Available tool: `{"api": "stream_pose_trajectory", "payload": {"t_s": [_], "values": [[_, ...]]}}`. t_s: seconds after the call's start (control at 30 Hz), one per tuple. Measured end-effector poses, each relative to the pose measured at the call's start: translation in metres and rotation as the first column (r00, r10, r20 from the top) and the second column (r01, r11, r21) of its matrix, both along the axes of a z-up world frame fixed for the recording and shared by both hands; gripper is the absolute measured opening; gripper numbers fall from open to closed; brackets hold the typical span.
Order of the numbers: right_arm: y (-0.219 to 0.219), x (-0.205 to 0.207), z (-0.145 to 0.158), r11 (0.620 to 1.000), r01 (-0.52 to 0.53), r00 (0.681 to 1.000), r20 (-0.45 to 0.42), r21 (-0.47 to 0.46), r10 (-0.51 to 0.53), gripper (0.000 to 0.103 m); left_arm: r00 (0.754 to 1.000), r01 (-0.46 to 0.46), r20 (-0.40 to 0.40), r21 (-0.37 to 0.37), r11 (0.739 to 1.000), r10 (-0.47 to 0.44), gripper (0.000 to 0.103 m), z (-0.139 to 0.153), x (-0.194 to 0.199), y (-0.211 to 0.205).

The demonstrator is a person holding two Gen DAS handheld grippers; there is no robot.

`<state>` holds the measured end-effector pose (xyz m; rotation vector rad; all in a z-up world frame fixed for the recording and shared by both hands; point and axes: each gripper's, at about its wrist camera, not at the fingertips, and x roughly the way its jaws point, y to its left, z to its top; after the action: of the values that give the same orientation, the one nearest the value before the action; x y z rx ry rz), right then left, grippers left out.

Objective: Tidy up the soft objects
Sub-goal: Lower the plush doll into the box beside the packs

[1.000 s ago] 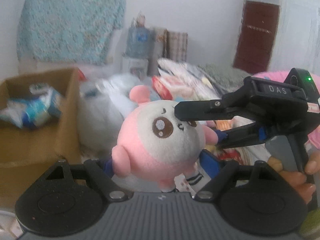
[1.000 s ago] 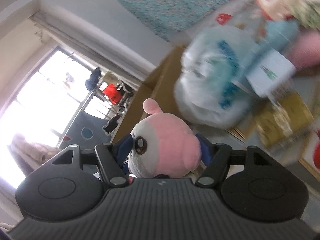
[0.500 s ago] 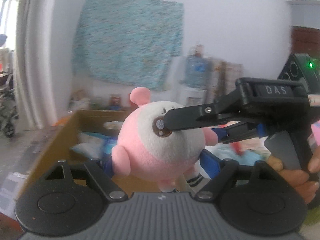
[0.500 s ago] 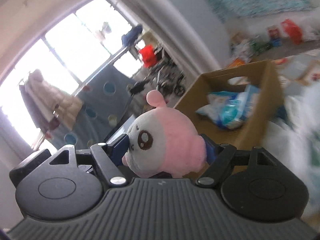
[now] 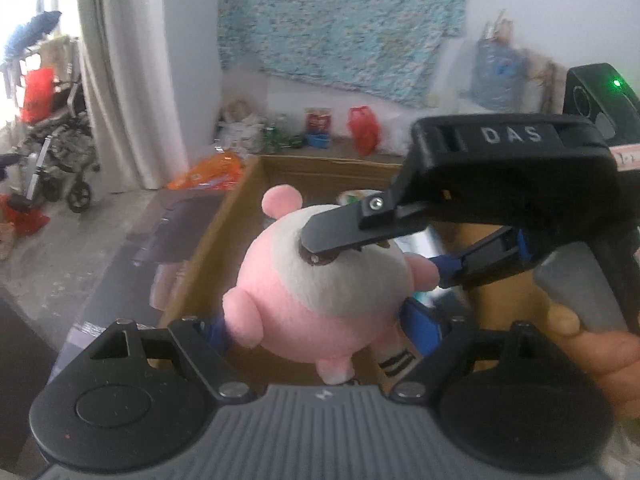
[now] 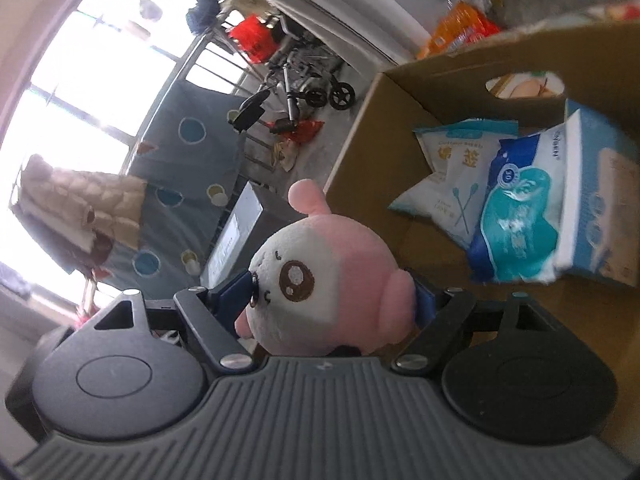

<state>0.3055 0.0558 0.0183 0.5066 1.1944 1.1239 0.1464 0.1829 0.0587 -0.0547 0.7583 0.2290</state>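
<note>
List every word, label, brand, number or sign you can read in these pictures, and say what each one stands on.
"DAS": raised letters on the black body of the right gripper, seen from the left wrist.
"10": in a circle on the blue-and-white soft pack in the cardboard box.
White pouch with cotton-swab drawing: print too blurred to read.
Handwritten tag on the right gripper: unreadable.
Orange packets on the floor: too blurred.

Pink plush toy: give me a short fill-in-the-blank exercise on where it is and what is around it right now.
1. The pink plush toy sits between the fingers of ____ grippers.
2. Behind the toy stands an open ____ box.
3. Inside that box lie blue and white ____.
4. The right gripper bears the letters ____.

Missing words: both; cardboard; packets; DAS
</note>
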Motion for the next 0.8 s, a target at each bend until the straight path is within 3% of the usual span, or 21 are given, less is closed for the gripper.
{"api": "stream_pose_trajectory", "payload": {"t_s": [0.17, 0.3, 0.43, 0.6, 0.8], "values": [[0.033, 0.027, -0.032, 0.999, 0.043, 0.998, -0.036, -0.032, -0.044, 0.082, 0.997, -0.055, -0.055, 0.084, 0.995, 0.06, 0.086, -0.016, 0.021, 0.005], [0.055, 0.036, -0.063, 0.99, 0.06, 0.996, -0.05, -0.128, -0.067, 0.081, 0.993, -0.075, -0.08, 0.096, 0.993, 0.083, 0.086, -0.024, 0.032, 0.008], [0.063, 0.037, -0.083, 0.988, 0.056, 0.995, -0.072, -0.145, -0.066, 0.081, 0.995, -0.069, -0.07, 0.108, 0.992, 0.076, 0.086, -0.024, 0.027, 0.008], [0.063, 0.034, -0.083, 0.988, 0.058, 0.997, -0.05, -0.146, -0.066, 0.081, 0.996, -0.06, -0.059, 0.091, 0.994, 0.065, 0.086, -0.021, 0.019, 0.008], [0.047, 0.031, -0.056, 0.991, 0.083, 0.996, 0.019, -0.105, -0.082, 0.08, 0.998, -0.045, -0.045, 0.058, 0.997, 0.048, 0.086, -0.017, 0.007, 0.012]]}}
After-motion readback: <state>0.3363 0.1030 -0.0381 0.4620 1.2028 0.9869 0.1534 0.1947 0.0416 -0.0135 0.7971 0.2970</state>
